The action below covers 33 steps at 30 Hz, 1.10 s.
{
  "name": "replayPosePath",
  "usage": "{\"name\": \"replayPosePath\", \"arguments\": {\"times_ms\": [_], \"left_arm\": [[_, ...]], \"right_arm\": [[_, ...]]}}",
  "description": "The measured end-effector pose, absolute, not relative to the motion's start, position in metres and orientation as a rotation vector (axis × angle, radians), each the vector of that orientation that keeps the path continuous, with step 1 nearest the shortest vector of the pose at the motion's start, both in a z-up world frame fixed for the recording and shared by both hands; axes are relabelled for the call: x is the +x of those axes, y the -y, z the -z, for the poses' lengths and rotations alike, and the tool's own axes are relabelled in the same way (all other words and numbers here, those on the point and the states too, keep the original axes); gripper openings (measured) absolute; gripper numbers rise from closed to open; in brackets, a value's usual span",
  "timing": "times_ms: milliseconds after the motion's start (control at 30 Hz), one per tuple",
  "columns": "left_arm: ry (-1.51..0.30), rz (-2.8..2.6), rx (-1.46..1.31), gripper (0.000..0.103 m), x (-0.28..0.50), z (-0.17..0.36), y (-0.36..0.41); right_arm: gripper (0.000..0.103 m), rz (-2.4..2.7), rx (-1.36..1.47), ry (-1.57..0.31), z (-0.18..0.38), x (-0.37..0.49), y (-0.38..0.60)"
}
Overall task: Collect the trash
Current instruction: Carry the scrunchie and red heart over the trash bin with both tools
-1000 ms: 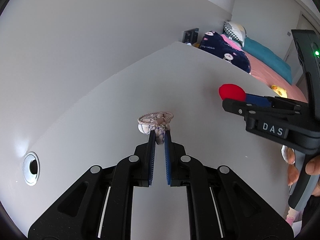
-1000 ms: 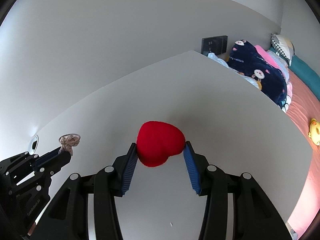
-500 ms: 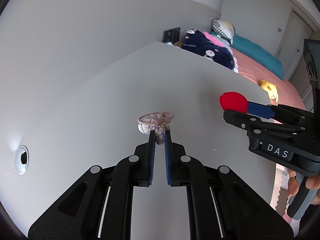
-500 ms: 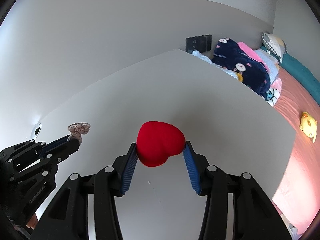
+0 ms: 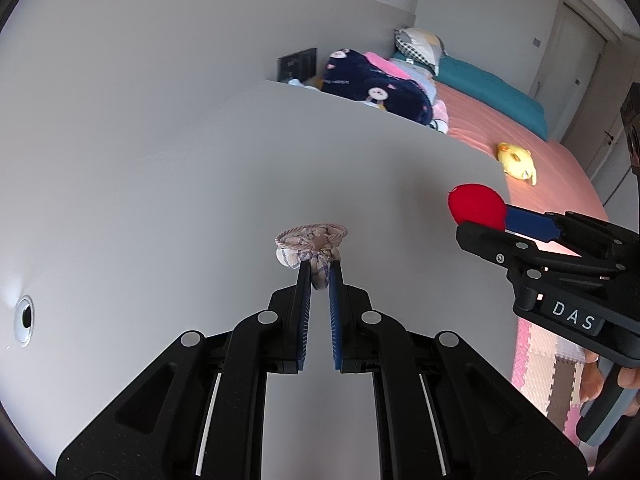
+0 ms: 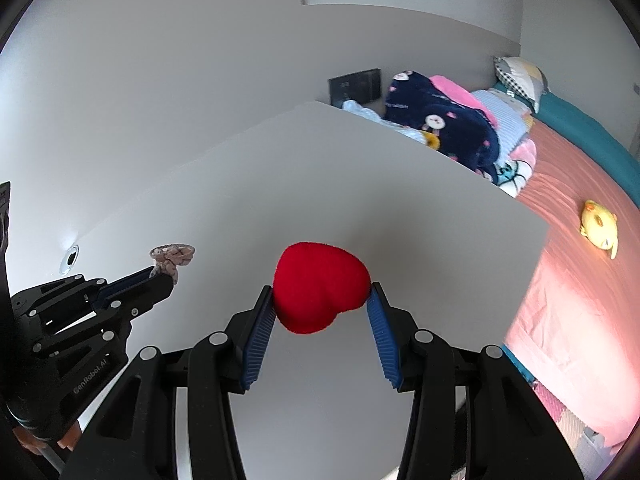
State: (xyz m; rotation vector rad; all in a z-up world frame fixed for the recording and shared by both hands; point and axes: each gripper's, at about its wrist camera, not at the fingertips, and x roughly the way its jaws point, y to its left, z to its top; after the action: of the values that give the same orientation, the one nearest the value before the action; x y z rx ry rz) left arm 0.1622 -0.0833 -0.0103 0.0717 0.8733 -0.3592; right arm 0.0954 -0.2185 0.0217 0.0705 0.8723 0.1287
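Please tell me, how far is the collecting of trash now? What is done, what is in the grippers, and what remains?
Both pickups look done. The left gripper is shut on a small fabric scrunchie; the right gripper clamps a red plush heart. Both are above the white table. Dropping them off remains; no trash bin shows in either view.

Desk (image 5: pixel 160 200): smooth, matt white, with a shiny metal grommet (image 5: pixel 24 320). Heart (image 6: pixel 320 288): fuzzy red plush. Scrunchie (image 5: pixel 310 246): soft woven cloth, corded trim. Left gripper (image 5: pixel 319 272) and right gripper (image 6: pixel 322 300): matt black plastic, ribbed blue pads (image 6: pixel 258 340), shiny metal pins.
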Motion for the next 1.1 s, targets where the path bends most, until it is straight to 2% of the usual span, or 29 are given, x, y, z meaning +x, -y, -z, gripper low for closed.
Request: {"name": "replayPosePath", "arguments": {"times_ms": [1100], "left_arm": [[-0.892,0.624,0.225,0.008,0.121,0.02,0.269]], "right_arm": [[0.049,0.129,0.234,-0.839,-0.014,0.002,0.405]]}}
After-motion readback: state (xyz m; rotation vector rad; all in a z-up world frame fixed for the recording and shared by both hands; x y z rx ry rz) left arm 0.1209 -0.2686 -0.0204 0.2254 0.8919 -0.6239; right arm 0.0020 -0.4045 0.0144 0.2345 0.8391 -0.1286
